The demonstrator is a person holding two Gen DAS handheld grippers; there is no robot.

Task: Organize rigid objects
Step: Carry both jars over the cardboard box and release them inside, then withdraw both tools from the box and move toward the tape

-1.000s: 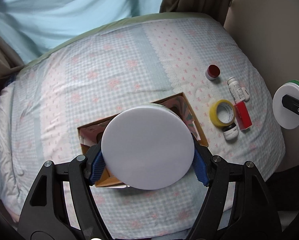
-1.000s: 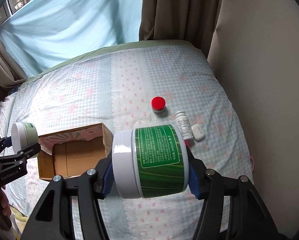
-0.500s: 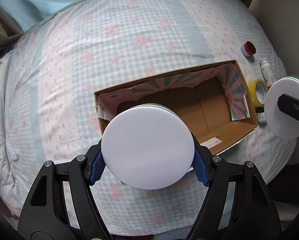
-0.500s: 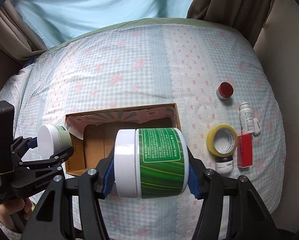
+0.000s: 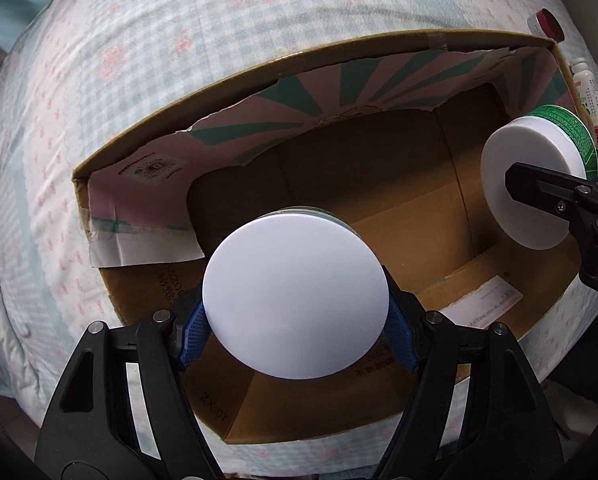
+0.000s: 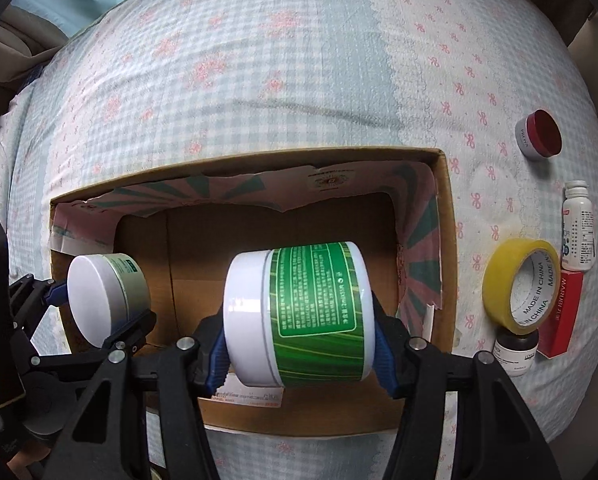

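Cardboard box (image 6: 445, 248) gapes under both jars.
Left gripper (image 5: 297, 334) clamps the white-lidded jar (image 5: 295, 300), label hidden; right gripper (image 6: 299, 354) is closing on the green jar (image 6: 299, 316).

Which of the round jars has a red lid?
The small jar on the bedspread, right of the box. The two held jars, pale green and bright green, have white lids.

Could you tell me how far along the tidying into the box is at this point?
Done: nothing; the box floor looks bare.
In hand: the left gripper holds a white-lidded jar and the right gripper, its jaws closing, holds a green jar, both over the box.
Left: the tape, red-lidded pot, white bottle, red carton and small jar lie on the bed.
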